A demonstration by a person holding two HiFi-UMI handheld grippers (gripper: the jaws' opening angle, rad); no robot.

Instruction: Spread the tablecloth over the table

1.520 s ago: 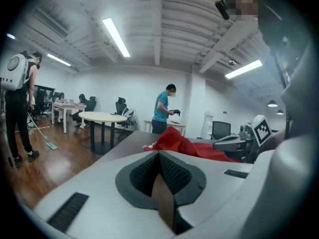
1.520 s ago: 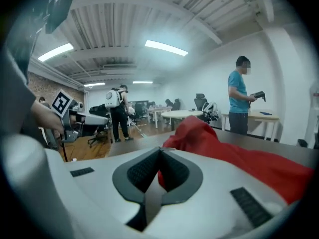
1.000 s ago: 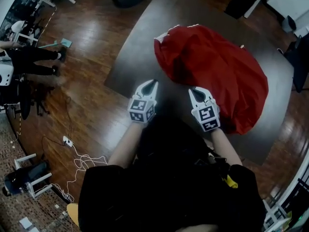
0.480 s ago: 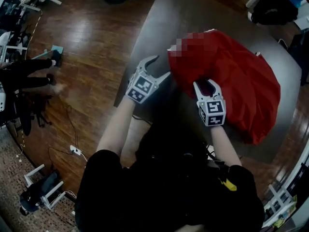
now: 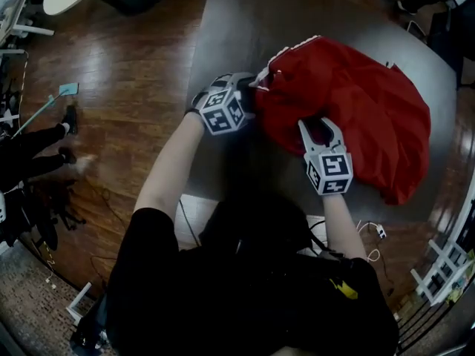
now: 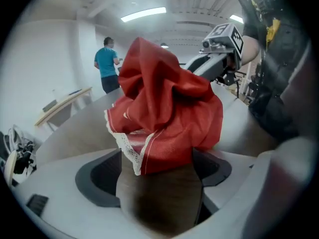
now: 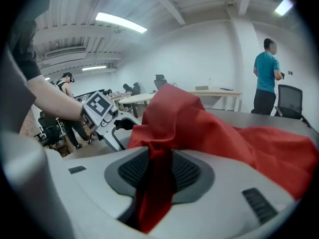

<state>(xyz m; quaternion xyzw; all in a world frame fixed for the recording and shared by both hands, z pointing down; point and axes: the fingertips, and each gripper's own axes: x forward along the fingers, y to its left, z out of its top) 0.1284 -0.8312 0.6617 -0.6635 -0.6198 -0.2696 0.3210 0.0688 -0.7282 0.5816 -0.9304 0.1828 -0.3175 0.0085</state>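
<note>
At the left of the head view, beyond the table's edge, we see bare wooden floor (image 5: 119,87). The dark table (image 5: 245,21) fills the middle of that view, and the red tablecloth (image 5: 356,102) lies bunched in a heap on its right half, not spread out.

The left gripper (image 5: 251,89) is at the heap's left edge. Its jaws are opening and stand wide apart. In the left gripper view, the cloth's lace-trimmed corner (image 6: 130,151) sits between them out toward the tips, with bare tabletop showing in the gap below it. The pads are not clamped on it. The rest of the cloth rises in a crumpled peak just ahead of this gripper.

Further right, the right gripper (image 5: 324,124) reaches into the heap's near edge. Its jaws stand partly apart. In the right gripper view, a narrow fold of the red cloth hangs down through the gap between the pads, with a dark slit beside it, so we read no squeeze there. The bulk of the cloth spreads ahead and to the right of this gripper.
</note>
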